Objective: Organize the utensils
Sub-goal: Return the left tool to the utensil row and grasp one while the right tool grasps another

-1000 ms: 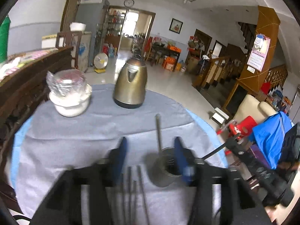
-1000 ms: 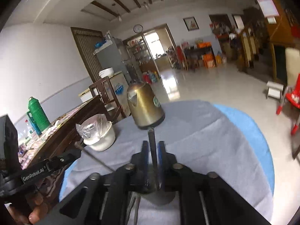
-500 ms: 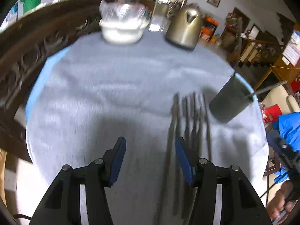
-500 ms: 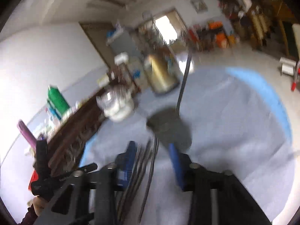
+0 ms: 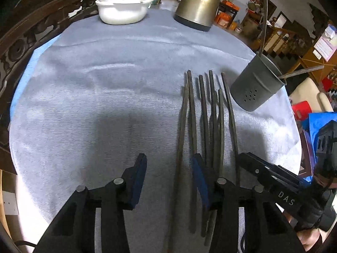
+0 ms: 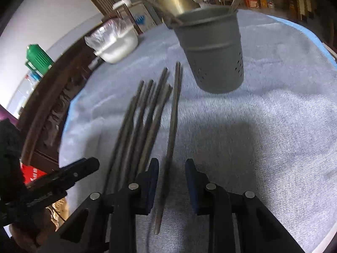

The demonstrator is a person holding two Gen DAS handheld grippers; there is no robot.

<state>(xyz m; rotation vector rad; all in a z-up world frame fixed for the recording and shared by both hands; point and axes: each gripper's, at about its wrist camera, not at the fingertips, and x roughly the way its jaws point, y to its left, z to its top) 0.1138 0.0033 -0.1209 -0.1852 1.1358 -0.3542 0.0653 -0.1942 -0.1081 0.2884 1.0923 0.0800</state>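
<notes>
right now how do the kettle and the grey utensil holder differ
The kettle is shiny brass-coloured metal; the utensil holder is matte dark grey. The kettle is closed by a lid, while the holder is open-topped, with two chopsticks sticking out of it. The holder's lower wall is punched with small holes; the kettle's wall shows none. The kettle stands at the far edge of the cloth, the holder nearer, beside the loose chopsticks. Both stand upright on the grey cloth.

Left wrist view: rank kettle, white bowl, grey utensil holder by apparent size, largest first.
1. white bowl, widest, counting its plastic wrap
2. kettle and grey utensil holder: too alike to rank; the holder sits nearer the camera, and fisheye distorts the edges.
</notes>
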